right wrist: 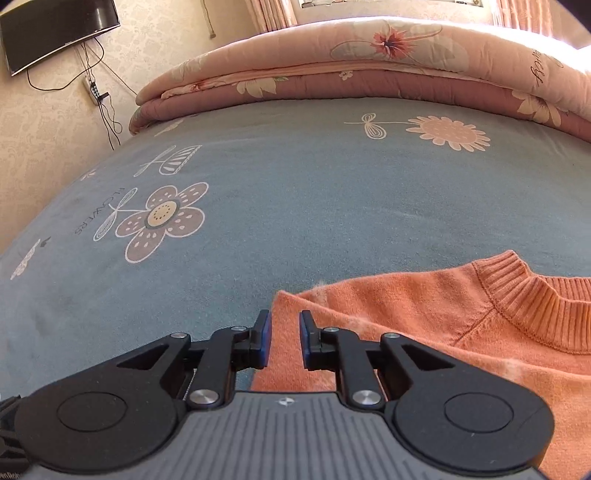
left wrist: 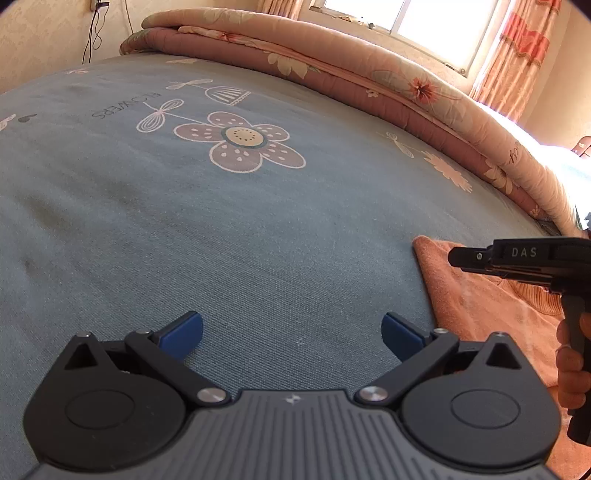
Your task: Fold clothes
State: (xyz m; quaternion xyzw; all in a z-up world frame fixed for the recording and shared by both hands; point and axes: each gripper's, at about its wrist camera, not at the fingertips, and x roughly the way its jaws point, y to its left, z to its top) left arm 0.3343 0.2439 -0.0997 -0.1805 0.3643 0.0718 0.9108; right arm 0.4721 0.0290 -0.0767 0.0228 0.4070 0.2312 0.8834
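The orange knitted sweater (right wrist: 424,317) is soft cloth with a slightly fuzzy nap and a ribbed collar. The blue-grey printed bed sheet (left wrist: 258,236) is matt woven cloth with a fine grainy texture. The pink floral quilt (left wrist: 369,85) looks smooth and stitched. Both grippers have matt black plastic bodies, shiny metal pivot pins and smooth blue pads (left wrist: 183,332). The black wall-mounted screen (right wrist: 55,33) is glossy.

blue flowered bedsheet (left wrist: 258,229), folded pink floral quilt (right wrist: 332,74), wall television (right wrist: 55,33)
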